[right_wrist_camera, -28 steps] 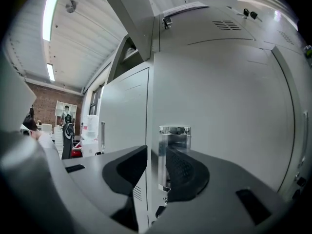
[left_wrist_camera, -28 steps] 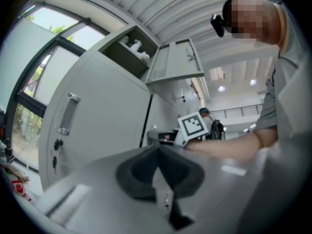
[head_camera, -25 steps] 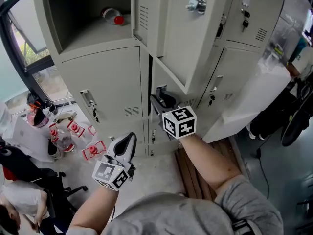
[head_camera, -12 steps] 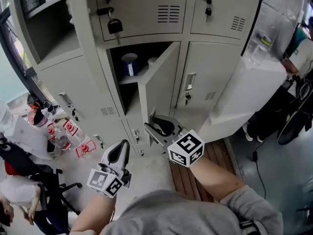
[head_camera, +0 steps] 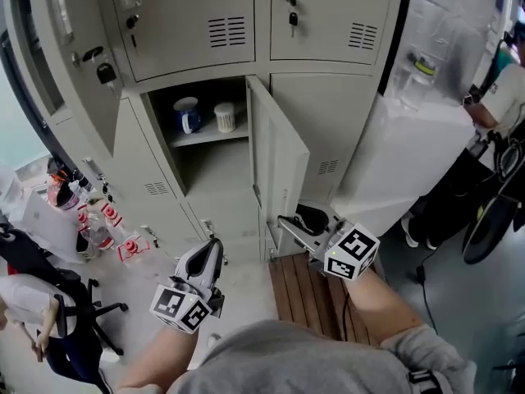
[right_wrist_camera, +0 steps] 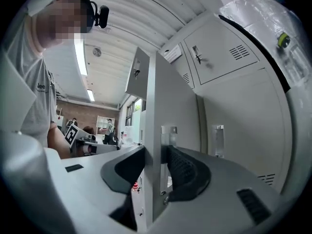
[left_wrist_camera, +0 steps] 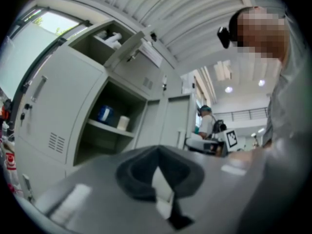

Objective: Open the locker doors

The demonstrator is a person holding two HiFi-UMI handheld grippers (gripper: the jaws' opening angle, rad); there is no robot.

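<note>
locker door (head_camera: 279,150) was found open | right tool (head_camera: 289,222) was set astride door's edge, jaws just eased apart | left tool (head_camera: 213,246) was held shut, empty, left of door | straight withdrawal off edge was judged best

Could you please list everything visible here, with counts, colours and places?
lockers: one bank, grey, ahead
locker door: one, grey, swung open, middle
mug: one, blue, open locker's shelf
cup: one, white, beside mug
keys: at least two, dark, upper doors' locks
bottles: several, red-labelled, floor left
slatted platform: one, brown, floor before lockers
left gripper: one, grey, shut, empty, low left
right gripper: one, grey, jaws have just been opening, door's edge between them
</note>
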